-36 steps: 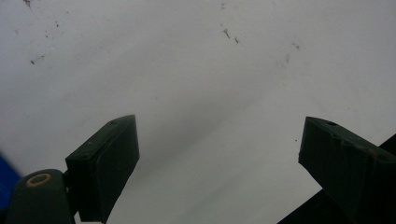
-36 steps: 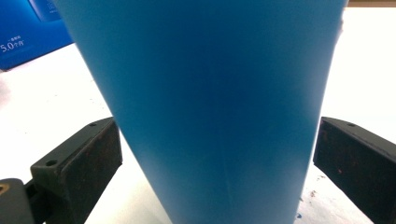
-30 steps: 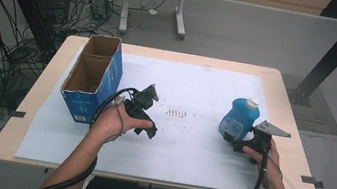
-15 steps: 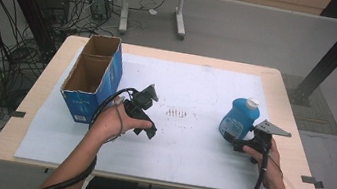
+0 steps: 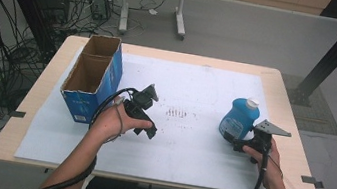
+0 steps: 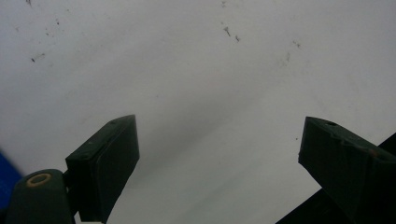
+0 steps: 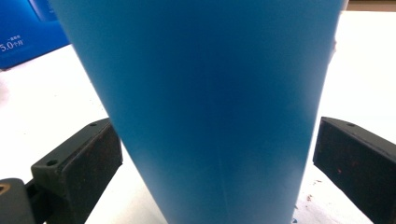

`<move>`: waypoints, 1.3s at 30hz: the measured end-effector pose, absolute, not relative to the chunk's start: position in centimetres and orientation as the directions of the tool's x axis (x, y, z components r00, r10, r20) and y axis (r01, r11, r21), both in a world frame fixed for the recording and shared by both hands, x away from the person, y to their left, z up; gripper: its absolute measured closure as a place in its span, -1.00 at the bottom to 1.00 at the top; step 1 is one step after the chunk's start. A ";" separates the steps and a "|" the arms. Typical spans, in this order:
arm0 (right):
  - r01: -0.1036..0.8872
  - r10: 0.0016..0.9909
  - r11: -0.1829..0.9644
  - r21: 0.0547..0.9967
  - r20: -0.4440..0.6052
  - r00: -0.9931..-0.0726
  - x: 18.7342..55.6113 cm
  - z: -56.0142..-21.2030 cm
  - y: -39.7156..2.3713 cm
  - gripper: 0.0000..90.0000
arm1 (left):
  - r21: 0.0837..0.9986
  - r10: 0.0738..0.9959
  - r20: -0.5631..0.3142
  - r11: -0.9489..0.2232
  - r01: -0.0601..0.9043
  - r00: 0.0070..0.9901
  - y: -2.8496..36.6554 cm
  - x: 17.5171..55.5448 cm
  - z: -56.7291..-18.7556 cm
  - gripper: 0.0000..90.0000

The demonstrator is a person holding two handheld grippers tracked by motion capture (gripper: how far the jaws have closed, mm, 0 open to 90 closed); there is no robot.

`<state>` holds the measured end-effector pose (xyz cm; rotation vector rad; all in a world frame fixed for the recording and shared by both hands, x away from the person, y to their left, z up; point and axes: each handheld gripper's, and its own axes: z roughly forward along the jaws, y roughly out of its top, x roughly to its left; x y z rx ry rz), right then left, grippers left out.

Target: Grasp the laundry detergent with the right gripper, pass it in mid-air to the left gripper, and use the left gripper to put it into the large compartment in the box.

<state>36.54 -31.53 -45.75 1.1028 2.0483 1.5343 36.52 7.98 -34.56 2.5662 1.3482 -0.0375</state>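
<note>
A blue bottle (image 5: pixel 237 119) with a white cap stands upright on the white sheet (image 5: pixel 189 143) at the right. My right gripper (image 5: pixel 237 142) is open and low behind the bottle. In the right gripper view, the blue bottle (image 7: pixel 210 107) sits between the jaws of the right gripper (image 7: pixel 215 126). The left jaw is nearly touching it and a thin gap shows at the right jaw. My left gripper (image 5: pixel 146 127) is held near the sheet's middle left. In the left gripper view, my left gripper (image 6: pixel 217 123) is open over bare sheet with nothing between the jaws.
An open blue cardboard box (image 5: pixel 88 81) stands at the table's left, close to the left hand; the box (image 7: pixel 28 32) also shows far off in the right gripper view. Faint dark marks (image 5: pixel 176 112) dot the sheet's middle. Cables and desk legs lie beyond the far table edge.
</note>
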 end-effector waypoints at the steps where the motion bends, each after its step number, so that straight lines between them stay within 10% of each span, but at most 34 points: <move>1: 0.373 0.756 0.109 0.921 0.167 -0.633 36.5 -45.7 -31.5 -0.98 | 0.199 0.810 -0.133 -0.543 0.816 0.572 7.9 36.5 -34.6 -0.72; 39: 0.337 0.745 0.096 0.937 0.156 -0.648 37.0 -45.6 -31.2 -0.97 | 0.196 0.806 -0.132 -0.550 0.812 0.577 7.8 36.8 -34.6 -0.72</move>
